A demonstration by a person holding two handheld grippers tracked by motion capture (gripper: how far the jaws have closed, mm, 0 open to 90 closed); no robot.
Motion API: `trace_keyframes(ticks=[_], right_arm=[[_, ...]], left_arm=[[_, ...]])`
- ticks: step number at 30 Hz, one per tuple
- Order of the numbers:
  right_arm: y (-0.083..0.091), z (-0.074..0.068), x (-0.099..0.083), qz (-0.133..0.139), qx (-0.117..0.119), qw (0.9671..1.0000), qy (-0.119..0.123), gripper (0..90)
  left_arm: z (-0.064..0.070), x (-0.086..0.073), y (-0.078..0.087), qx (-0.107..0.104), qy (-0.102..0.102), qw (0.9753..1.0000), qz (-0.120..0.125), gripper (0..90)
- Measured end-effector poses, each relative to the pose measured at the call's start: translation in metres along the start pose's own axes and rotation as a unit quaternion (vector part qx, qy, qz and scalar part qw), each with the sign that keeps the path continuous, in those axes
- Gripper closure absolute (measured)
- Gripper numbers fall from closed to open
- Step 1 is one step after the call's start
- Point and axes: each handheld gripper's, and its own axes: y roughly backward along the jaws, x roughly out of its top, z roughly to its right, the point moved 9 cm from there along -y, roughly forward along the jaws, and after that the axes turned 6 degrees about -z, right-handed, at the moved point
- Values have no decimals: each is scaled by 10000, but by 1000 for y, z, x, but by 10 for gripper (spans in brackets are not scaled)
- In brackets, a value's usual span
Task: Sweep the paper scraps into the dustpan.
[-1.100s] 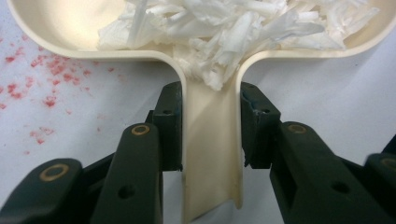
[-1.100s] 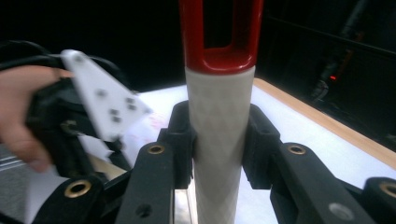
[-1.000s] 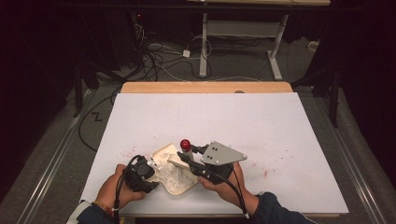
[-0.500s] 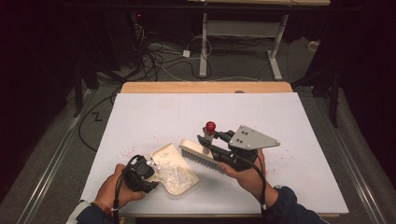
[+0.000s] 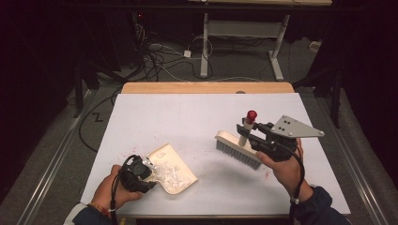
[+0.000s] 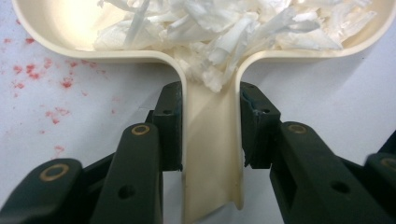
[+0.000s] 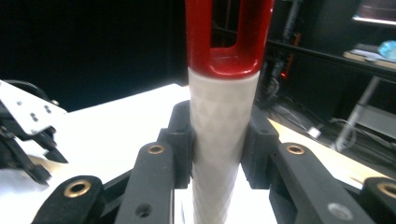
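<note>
left tongs (image 5: 141,172) clamped on dustpan (image 5: 174,171) handle, right tongs (image 5: 248,133) clamped on brush (image 5: 238,148) handle

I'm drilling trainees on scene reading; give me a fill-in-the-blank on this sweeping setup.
1. The left gripper is shut on the handle of the ____.
2. The dustpan holds shredded white ____.
3. The right gripper clamps the handle of the ____.
4. The brush handle's end cap is ____.

Missing: dustpan; paper; brush; red

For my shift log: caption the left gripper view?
Left gripper fingers clamp the cream dustpan handle; shredded white paper fills the pan.
</note>
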Motion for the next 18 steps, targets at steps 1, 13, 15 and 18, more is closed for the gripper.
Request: trace_keyframes(ticks=[1, 13, 15, 18], right_arm=[[3, 5, -4, -62, -55, 10000, -17, 696], [51, 36, -44, -499, -385, 9980, -81, 696], [64, 38, -48, -548, -412, 9976, -65, 696], [81, 37, -53, -680, -352, 9971, -35, 696]], left_arm=[[0, 0, 0, 6, -13, 10000, -4, 632], [0, 0, -3, 33, -27, 10000, -63, 632], [0, 0, -3, 47, -33, 10000, -75, 632], [1, 0, -2, 69, -37, 9999, -85, 632]])
